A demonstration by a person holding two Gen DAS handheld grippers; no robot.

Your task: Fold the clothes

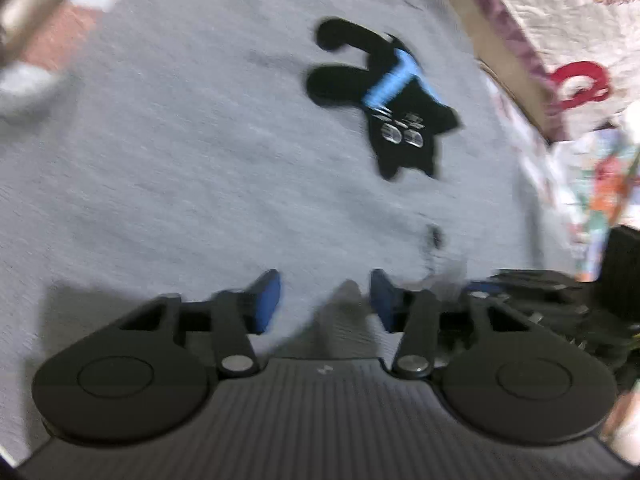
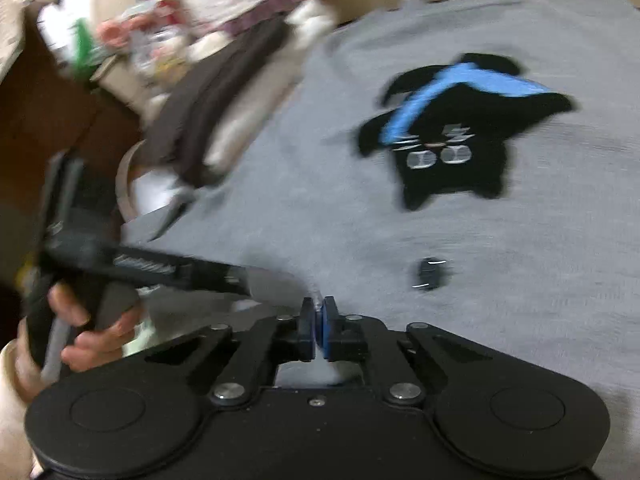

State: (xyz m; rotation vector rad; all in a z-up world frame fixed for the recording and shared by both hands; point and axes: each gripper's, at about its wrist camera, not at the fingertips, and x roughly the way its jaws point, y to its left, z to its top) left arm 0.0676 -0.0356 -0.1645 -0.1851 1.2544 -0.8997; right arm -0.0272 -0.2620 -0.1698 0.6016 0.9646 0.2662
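Note:
A grey sweatshirt (image 1: 200, 152) with a black cat figure (image 1: 392, 100) and a blue band lies spread flat and fills both views. My left gripper (image 1: 325, 300) is open just above the near edge of the cloth, with a raised fold of grey fabric between its blue pads (image 1: 267, 300). My right gripper (image 2: 319, 320) is shut on the near edge of the grey sweatshirt (image 2: 500, 260), close to a small dark tag (image 2: 429, 274). The cat figure (image 2: 460, 132) lies ahead and to the right. The left gripper (image 2: 160, 270), held by a hand (image 2: 92, 332), reaches in from the left.
A quilted white and purple blanket (image 1: 560, 20) lies beyond the sweatshirt. Dark brown cloth (image 2: 216, 108) and colourful clutter (image 2: 132, 48) sit to the left in the right wrist view. A metal bar (image 1: 36, 4) crosses the upper left corner in the left wrist view.

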